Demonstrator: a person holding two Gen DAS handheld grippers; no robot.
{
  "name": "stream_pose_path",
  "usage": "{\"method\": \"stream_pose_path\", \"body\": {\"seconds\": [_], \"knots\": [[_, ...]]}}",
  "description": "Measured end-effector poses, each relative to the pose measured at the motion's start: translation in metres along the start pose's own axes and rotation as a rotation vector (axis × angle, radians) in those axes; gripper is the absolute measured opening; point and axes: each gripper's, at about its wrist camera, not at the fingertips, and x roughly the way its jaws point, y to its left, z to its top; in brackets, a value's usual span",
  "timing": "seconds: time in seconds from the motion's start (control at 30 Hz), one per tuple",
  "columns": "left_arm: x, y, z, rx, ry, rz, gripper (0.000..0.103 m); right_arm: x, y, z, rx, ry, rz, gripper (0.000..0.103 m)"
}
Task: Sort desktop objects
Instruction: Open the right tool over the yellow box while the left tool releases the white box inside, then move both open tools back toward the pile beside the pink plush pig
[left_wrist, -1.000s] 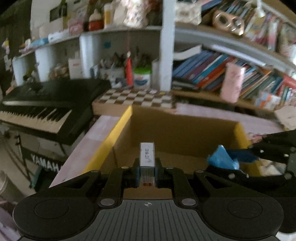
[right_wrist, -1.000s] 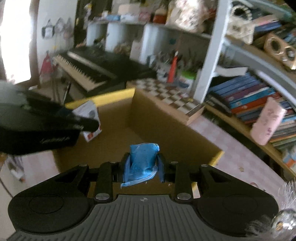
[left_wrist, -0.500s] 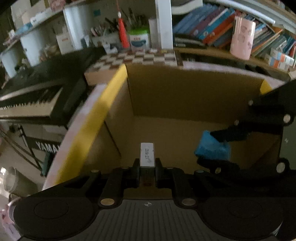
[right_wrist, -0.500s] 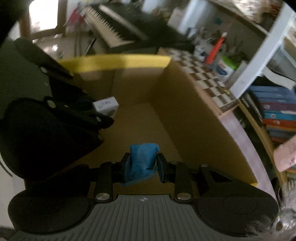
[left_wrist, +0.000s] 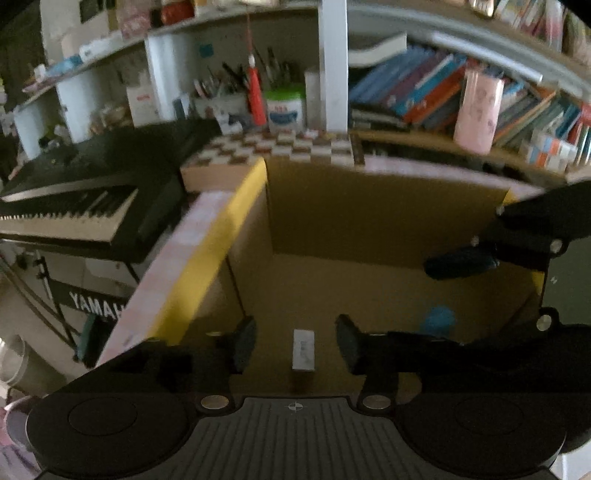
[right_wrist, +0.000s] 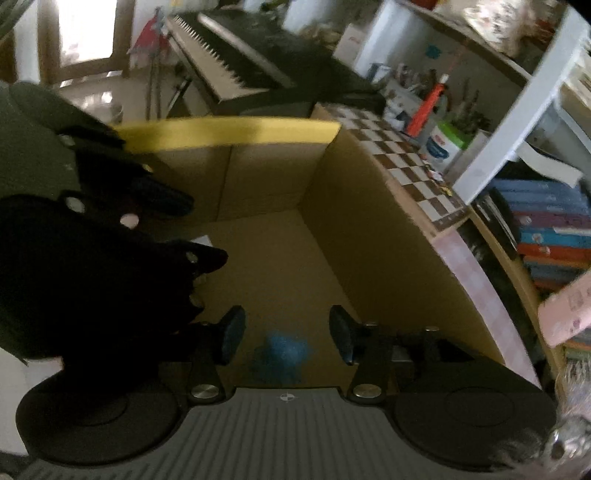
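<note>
Both grippers hang over an open cardboard box (left_wrist: 369, 206) with a yellow rim (right_wrist: 229, 131). My left gripper (left_wrist: 295, 341) is open; the small white staple box (left_wrist: 303, 350) is free below, between its fingers. My right gripper (right_wrist: 286, 336) is open; the blurred blue wad (right_wrist: 282, 354) is free beneath it, and it also shows in the left wrist view (left_wrist: 437, 319). The right gripper shows in the left wrist view (left_wrist: 461, 262) at the right, and the left gripper shows in the right wrist view (right_wrist: 184, 229) at the left.
A chessboard (left_wrist: 273, 149) lies behind the box. A black Yamaha keyboard (left_wrist: 85, 199) stands to the left. Shelves hold books (left_wrist: 417, 96), a pink cup (left_wrist: 478, 110), pen pots (left_wrist: 284, 107) and a red tassel (right_wrist: 424, 107).
Both grippers have opened. The staple box and the blue wad have left the fingers and dropped into the cardboard box.
</note>
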Motion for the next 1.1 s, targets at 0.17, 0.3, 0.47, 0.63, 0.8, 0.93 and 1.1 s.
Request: {"method": "stream_pose_path", "body": {"seconds": [0.17,0.3,0.47,0.63,0.8,0.93,1.1], "knots": [[-0.029,0.0,-0.001,0.005,-0.098,-0.013,0.068,-0.031,0.001,-0.006,0.062,-0.075,-0.036,0.053],[-0.053,0.001,-0.003,-0.007,-0.168,-0.022,0.073,-0.062,0.005,-0.012,0.106,-0.143,-0.089,0.058],[-0.085,0.001,-0.01,-0.022,-0.24,-0.044,0.078,-0.099,0.009,-0.023,0.194,-0.212,-0.158,0.067],[-0.109,0.001,-0.022,0.003,-0.282,-0.039,0.082,-0.126,0.014,-0.039,0.315,-0.25,-0.205,0.067],[-0.131,0.003,-0.034,-0.006,-0.309,-0.054,0.083,-0.153,0.021,-0.062,0.417,-0.281,-0.274,0.069],[-0.149,0.001,-0.047,-0.016,-0.338,-0.04,0.084,-0.172,0.028,-0.084,0.49,-0.297,-0.335,0.071],[-0.166,-0.012,-0.07,0.036,-0.361,-0.01,0.086,-0.19,0.039,-0.117,0.585,-0.296,-0.412,0.073]]}}
